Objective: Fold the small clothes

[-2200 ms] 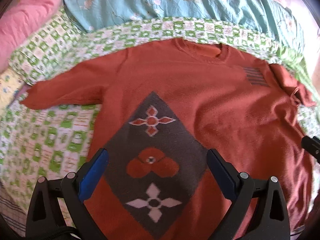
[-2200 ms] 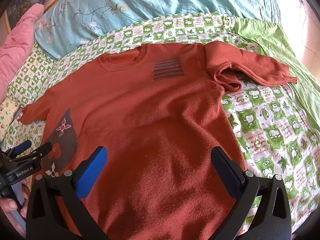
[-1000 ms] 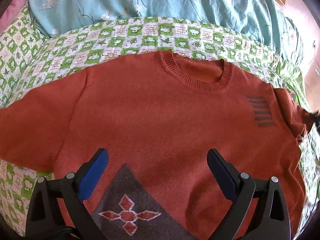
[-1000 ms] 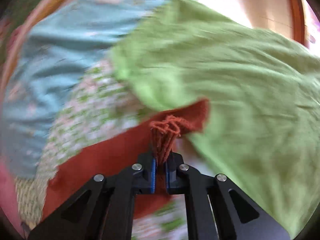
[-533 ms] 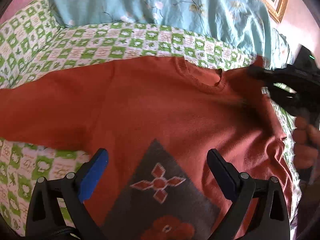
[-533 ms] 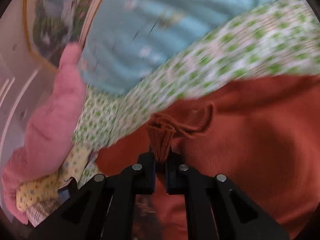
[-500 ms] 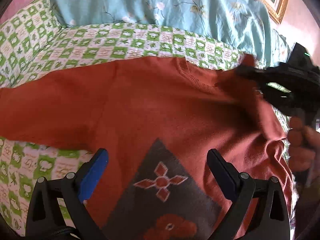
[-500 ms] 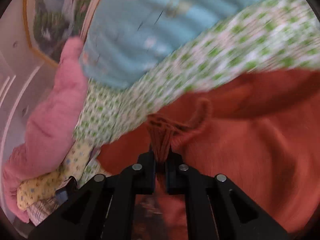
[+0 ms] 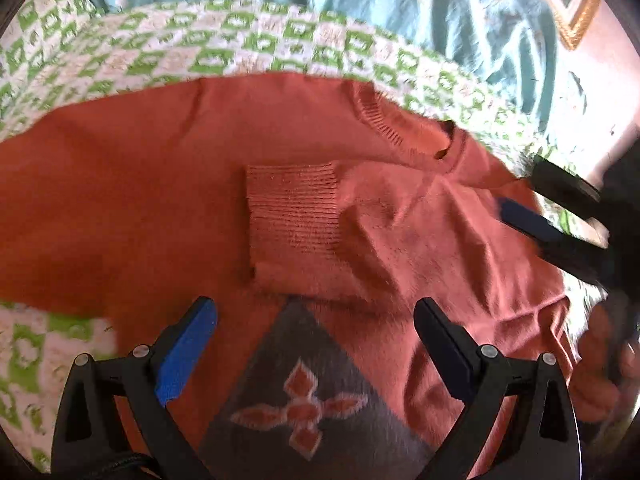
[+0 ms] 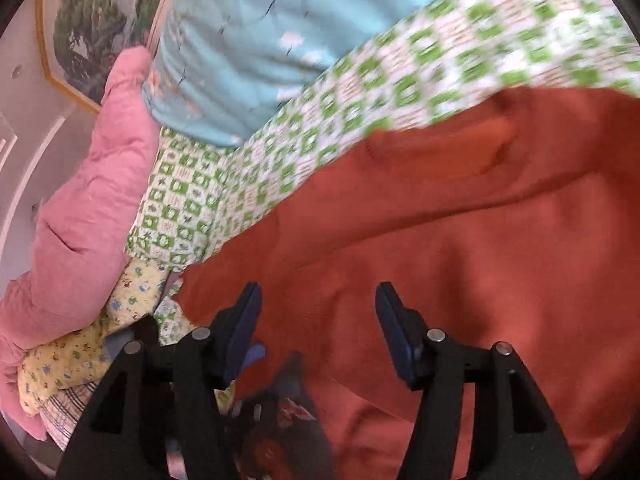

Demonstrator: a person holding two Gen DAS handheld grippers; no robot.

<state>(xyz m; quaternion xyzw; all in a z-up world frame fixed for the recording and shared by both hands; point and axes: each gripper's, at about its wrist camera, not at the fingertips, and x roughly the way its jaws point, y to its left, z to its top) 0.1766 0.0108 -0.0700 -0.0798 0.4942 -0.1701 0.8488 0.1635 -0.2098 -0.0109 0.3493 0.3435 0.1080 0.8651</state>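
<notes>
While opening, right tool (image 10: 318, 320) tilts down (nothing between) over sweater (image 10: 460, 260).

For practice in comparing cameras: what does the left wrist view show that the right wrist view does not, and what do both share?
Only the left wrist view shows the folded-in sleeve's ribbed cuff, the grey diamond motif and the collar. Only the right wrist view shows the pink quilt and a framed picture. Both show the orange sweater, the green checked sheet, the blue floral bedding and the right tongs, jaws opening with nothing between them.
</notes>
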